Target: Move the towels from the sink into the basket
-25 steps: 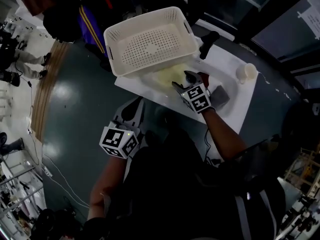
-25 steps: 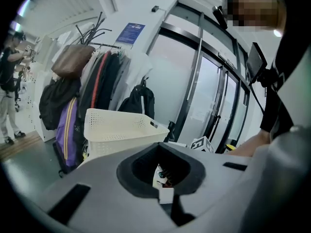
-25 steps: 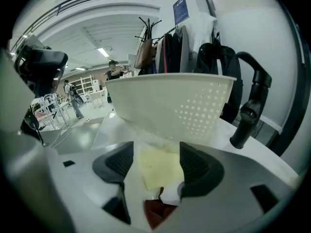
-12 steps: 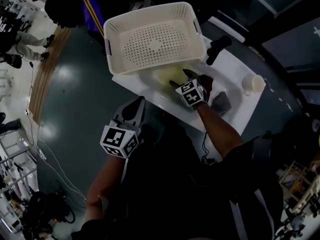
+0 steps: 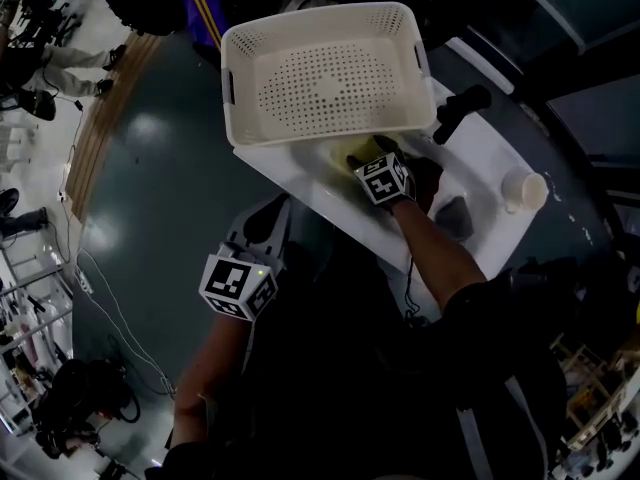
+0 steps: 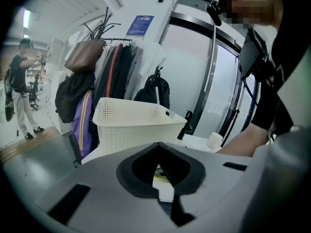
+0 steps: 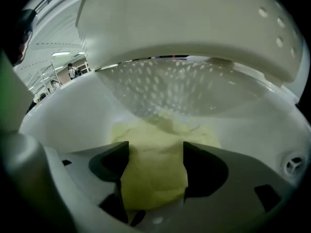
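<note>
A pale yellow towel [image 5: 349,152] lies crumpled in the white sink [image 5: 478,164], just below the rim of the empty white perforated basket [image 5: 325,73]. My right gripper [image 5: 366,154] reaches down onto it. In the right gripper view the jaws stand wide apart, with the yellow towel [image 7: 165,130] filling the gap between the pads [image 7: 111,163]. A dark grey towel [image 5: 455,215] lies further right in the sink. My left gripper [image 5: 262,224] hangs low beside the body, away from the sink, its jaws shut with nothing in them.
A black faucet [image 5: 460,111] and a white cup [image 5: 524,190] stand on the sink top. The basket's underside [image 7: 194,28] overhangs the basin close above my right gripper. Coats and bags [image 6: 107,76] hang behind the basket [image 6: 131,125]. A person [image 6: 19,91] stands far left.
My right gripper has moved across the sink toward the basket and now sits over the yellow towel. The left gripper has stayed in place.
</note>
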Available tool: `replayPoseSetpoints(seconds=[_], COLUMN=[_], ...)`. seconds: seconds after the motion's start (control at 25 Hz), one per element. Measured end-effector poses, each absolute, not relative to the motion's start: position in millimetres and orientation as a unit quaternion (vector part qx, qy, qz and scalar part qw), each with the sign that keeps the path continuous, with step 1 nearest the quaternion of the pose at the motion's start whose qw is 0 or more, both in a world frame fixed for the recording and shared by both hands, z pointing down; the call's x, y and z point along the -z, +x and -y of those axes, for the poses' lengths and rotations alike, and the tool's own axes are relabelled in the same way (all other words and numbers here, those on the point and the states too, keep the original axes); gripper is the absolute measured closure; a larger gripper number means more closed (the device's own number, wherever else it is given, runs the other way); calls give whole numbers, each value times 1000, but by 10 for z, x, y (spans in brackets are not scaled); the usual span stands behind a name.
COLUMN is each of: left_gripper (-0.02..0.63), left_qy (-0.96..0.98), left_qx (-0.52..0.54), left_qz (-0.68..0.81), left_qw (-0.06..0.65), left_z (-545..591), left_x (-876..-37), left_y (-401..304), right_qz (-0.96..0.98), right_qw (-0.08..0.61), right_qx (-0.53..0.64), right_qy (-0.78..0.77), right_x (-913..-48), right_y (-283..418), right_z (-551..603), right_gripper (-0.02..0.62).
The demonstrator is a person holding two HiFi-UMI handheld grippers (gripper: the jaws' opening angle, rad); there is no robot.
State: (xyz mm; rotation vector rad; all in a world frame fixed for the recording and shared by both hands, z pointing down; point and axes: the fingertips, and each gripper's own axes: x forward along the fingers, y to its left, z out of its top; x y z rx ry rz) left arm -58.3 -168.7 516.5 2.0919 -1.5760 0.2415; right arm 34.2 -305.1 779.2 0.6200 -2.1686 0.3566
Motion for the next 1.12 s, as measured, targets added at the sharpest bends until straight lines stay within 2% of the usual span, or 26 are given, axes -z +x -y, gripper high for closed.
replayPoseSetpoints(seconds=[0.24, 0.44, 0.64, 1.12], left_gripper=[603, 601, 603, 603], left_qy=[762, 757, 762, 780], left_qx=[-88, -93, -96, -59], left_qz=[590, 595, 597, 589], left_qw=[251, 254, 231, 205], left_z=[1682, 1612, 1506, 1211], left_x=[-5140, -5131, -4910, -4591], left_y=[-638, -694, -756, -960], right_qz=[866, 864, 854, 846], right_qw=[400, 415, 442, 435], right_qx=[-176, -175, -158, -162], right_qy=[244, 225, 223, 262], right_x=[-7863, -7869, -7832, -7301], right_y=[307, 266, 291, 355], right_z=[3052, 2913, 2829, 2636], right_gripper=[266, 410, 518, 535])
